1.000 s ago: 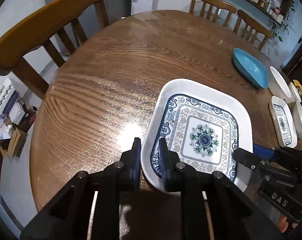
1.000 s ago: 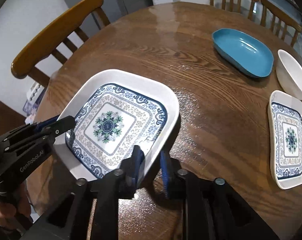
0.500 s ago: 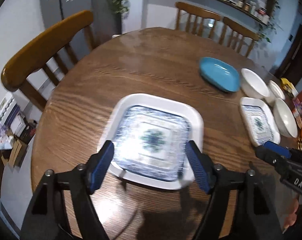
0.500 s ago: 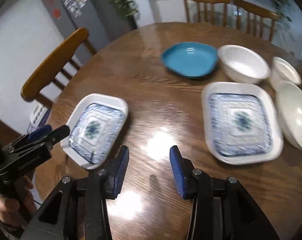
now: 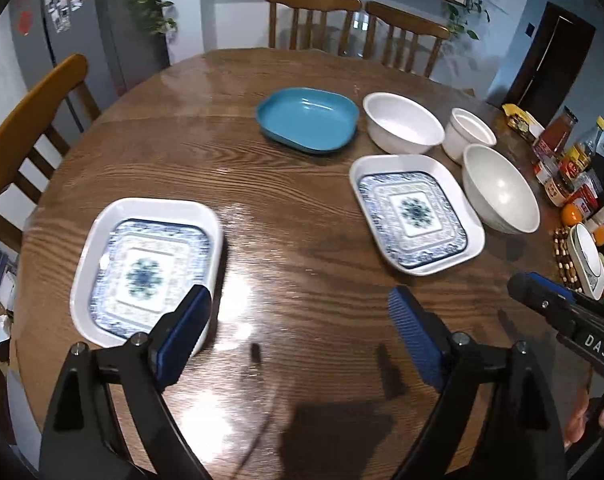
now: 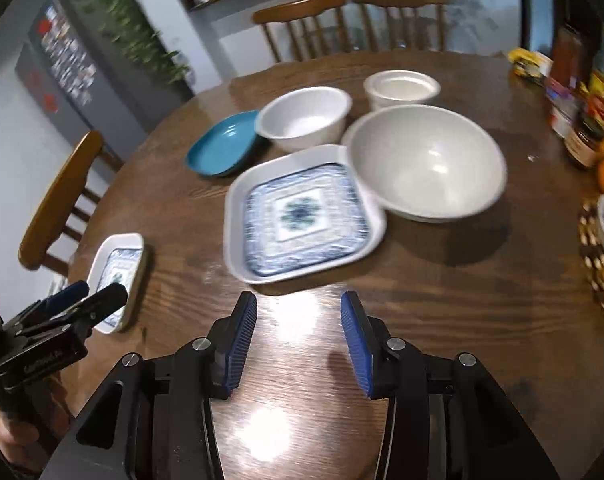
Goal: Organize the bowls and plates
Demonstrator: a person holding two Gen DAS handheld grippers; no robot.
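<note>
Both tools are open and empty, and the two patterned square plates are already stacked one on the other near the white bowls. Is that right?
Not quite: the plates are not stacked. The left wrist view shows one patterned plate alone at the table's left, the other patterned plate beside the large white bowl. The left tool and right tool are indeed open and empty.

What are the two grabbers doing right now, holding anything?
Left gripper: open, holding nothing, above the table.
Right gripper: open, holding nothing, just short of the patterned plate.
</note>
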